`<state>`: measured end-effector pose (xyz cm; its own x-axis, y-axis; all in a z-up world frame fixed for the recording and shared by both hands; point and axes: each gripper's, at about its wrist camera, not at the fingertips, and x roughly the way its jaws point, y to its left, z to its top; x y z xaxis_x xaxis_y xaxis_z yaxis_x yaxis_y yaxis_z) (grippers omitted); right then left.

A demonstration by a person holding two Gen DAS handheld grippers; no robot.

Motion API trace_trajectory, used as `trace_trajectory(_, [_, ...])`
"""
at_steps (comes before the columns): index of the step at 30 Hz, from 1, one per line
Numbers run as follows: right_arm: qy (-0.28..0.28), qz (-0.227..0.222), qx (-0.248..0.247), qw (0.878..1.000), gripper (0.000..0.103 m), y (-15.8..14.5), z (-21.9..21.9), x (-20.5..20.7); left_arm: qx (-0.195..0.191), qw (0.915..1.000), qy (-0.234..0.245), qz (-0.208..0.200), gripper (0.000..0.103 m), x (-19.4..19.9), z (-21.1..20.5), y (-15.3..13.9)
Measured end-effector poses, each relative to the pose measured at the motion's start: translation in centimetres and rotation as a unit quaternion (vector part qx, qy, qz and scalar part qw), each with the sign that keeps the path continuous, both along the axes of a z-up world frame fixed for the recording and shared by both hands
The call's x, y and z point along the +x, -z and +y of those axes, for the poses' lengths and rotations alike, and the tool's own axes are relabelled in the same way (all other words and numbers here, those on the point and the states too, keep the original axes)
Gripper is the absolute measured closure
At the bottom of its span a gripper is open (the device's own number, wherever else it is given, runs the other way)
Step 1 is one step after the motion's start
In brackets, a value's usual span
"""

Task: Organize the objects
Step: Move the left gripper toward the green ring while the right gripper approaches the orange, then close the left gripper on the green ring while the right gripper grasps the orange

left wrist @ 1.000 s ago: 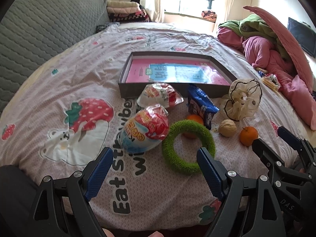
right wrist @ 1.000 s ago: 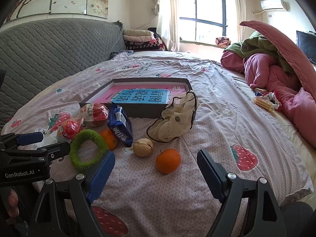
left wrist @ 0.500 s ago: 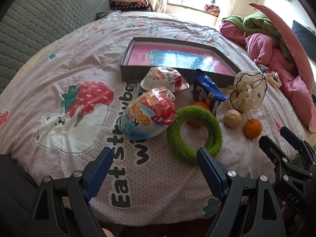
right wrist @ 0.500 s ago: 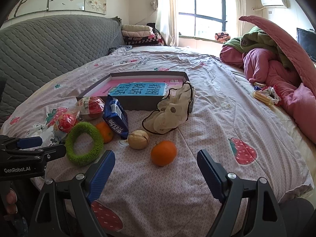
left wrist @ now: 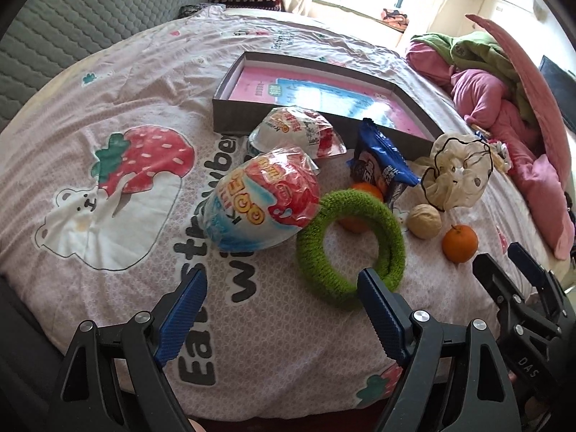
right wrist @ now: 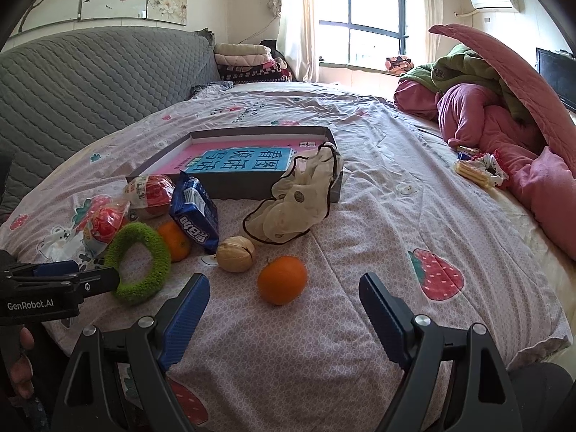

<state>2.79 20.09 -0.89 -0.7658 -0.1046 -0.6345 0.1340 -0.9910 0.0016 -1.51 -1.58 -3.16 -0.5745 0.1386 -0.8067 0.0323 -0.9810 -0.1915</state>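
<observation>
On the bed (left wrist: 118, 82), over its strawberry-print sheet, the things lie in a loose cluster near the near edge; furthest left is a large egg-shaped snack pack (left wrist: 264, 203) in red, white and blue wrap, with a second, smaller wrapped snack (left wrist: 297, 133) just beyond it, against the near wall of a shallow grey box (left wrist: 230, 108) holding a pink and blue book; the green knitted ring (left wrist: 351, 248) lies right of the big pack, touching it, and its far rim rests on an orange (left wrist: 363, 190) partly hidden behind it; a blue biscuit packet (left wrist: 381, 171) leans just past that orange; further right sit a walnut (left wrist: 424, 221), then a second orange (left wrist: 460, 243), apart from one another; a cream cloth with black trim (left wrist: 455, 176) is draped against the box's right corner.

The left gripper (left wrist: 282, 306) hovers over the sheet with jaws spread wide and empty, its right finger just at the ring's near rim; the right gripper (right wrist: 284, 311) hangs near the second orange (right wrist: 282, 280), jaws likewise wide apart, gripping nothing.
</observation>
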Motion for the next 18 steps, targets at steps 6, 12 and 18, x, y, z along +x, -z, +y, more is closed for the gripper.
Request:
trace_trajectory(6, [0.007,0.001,0.002,1.0,0.018,0.3,0.4,-0.7,0.013,0.9998,0.01,-0.009,0.043,-0.8,0.7,0.4])
trace_trajectory(12, [0.006,-0.016,0.008,1.0,0.018,1.1,0.5,-1.7,0.02,0.9995,0.022,-0.013,0.059,-1.1,1.4,0.8])
trace_trajectory(18, [-0.002,-0.032,0.033,0.999,0.027,2.2,-0.1,-2.9,0.03,0.9992,0.021,-0.015,0.07,-1.3,1.5,1.0])
